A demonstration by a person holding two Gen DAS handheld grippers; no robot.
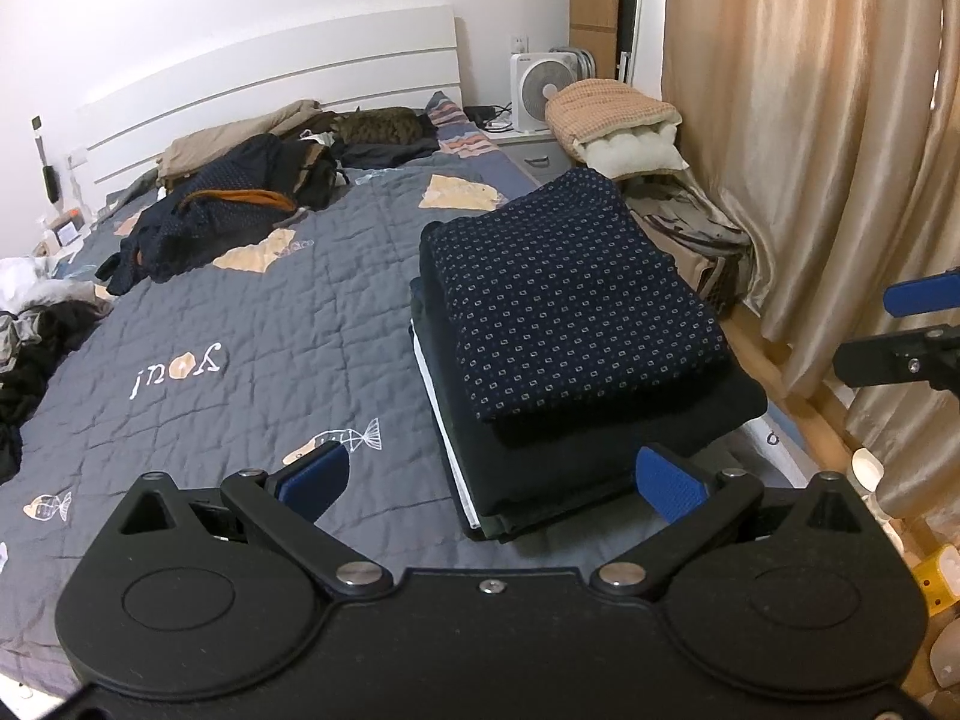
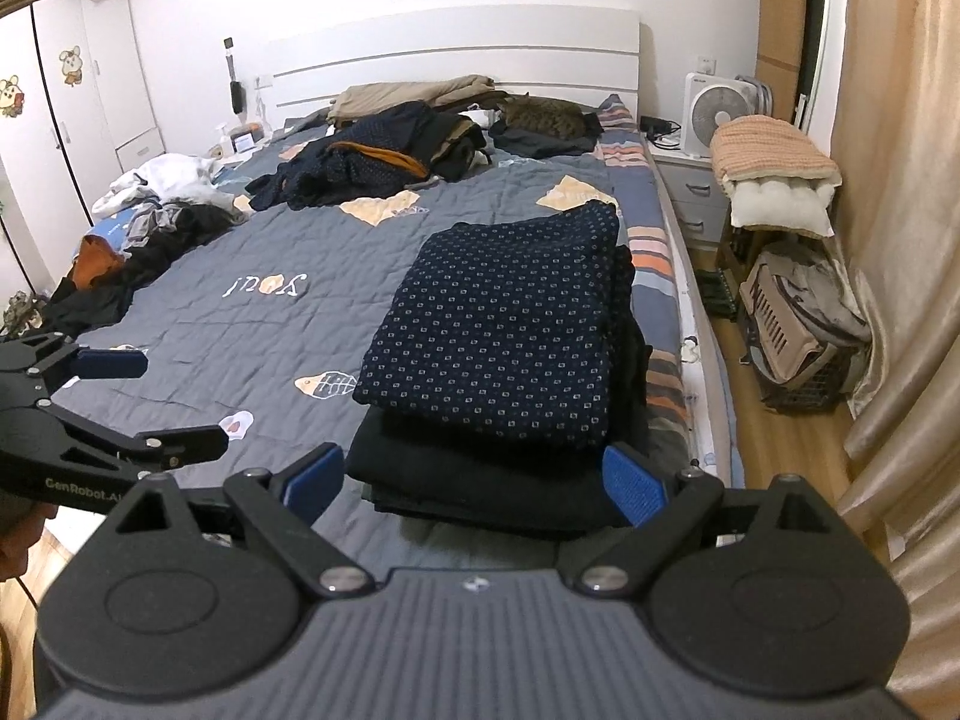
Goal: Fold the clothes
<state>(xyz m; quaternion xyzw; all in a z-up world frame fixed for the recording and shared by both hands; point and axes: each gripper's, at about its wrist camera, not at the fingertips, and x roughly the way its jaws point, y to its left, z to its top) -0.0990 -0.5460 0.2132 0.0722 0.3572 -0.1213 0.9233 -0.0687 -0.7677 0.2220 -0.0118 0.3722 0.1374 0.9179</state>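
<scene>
I hold L gripper & R gripper released, jaws wide, empty, just near of the folded stack at bed's right edge. Dotted navy garment tops it. Unfolded clothes pile lies far left.

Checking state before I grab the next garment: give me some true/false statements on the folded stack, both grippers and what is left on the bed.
1. The dotted navy garment lies on top of the folded stack. True.
2. The left gripper is shut on cloth. False: its jaws stand open, holding nothing.
3. The right gripper is open and empty. True.
4. The bed holds no unfolded clothes. False: a dark heap of clothes lies near the headboard.
5. A cat lies on the floor. False: it lies on the bed by the headboard.
</scene>
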